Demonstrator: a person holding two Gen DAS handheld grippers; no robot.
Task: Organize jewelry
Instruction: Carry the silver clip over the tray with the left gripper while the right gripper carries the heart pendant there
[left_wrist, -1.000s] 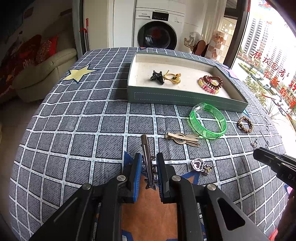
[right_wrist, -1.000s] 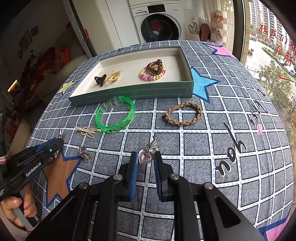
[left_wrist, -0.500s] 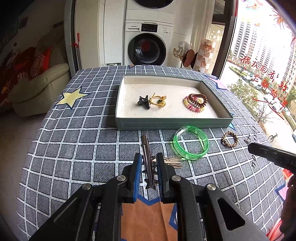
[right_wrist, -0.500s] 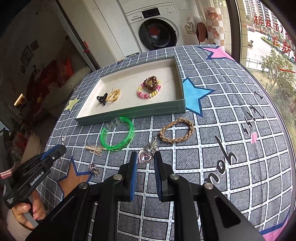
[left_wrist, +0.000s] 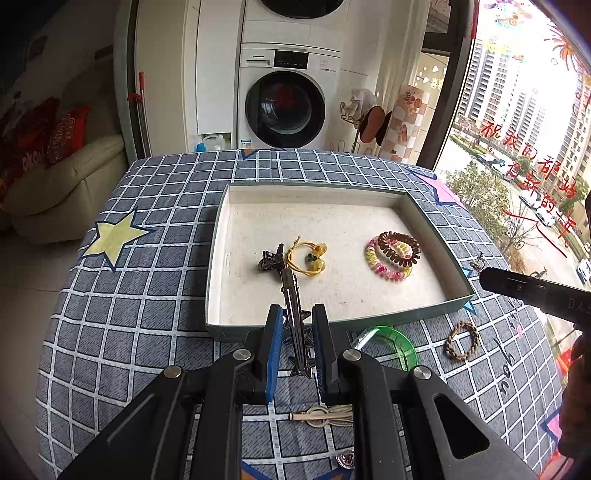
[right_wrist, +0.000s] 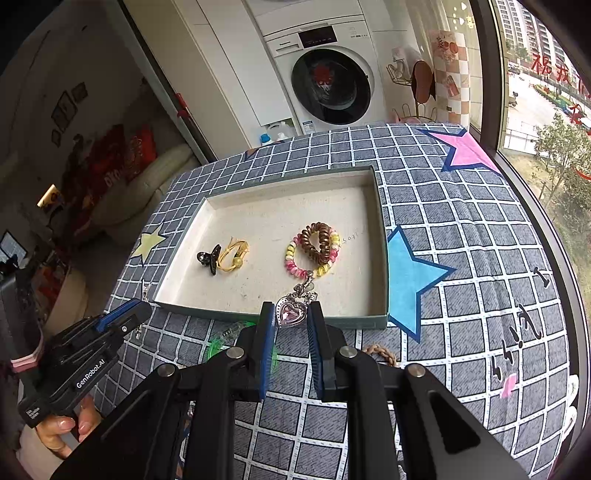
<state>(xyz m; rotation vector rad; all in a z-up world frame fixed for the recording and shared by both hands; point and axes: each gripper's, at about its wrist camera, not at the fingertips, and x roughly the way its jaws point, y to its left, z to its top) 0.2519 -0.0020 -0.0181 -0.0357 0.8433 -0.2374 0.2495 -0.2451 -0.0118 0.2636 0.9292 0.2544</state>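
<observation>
Green tray (left_wrist: 436, 314) on the desk already holds four pieces; left gripper (left_wrist: 297, 332) jaws clamp a clip (left_wrist: 291, 295), right gripper (right_wrist: 291, 325) jaws a heart pendant (right_wrist: 291, 313), both at its near edge. Bangle (left_wrist: 399, 343), braided ring (left_wrist: 461, 339), gold clip (left_wrist: 321, 415) remain outside.

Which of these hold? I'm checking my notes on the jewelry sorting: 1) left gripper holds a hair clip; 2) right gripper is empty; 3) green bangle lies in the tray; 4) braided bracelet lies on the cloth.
1) True: the left gripper is shut on the metal hair clip.
2) False: the right gripper holds the heart pendant.
3) False: the green bangle lies on the cloth, outside the tray.
4) True: the braided bracelet lies there.
</observation>
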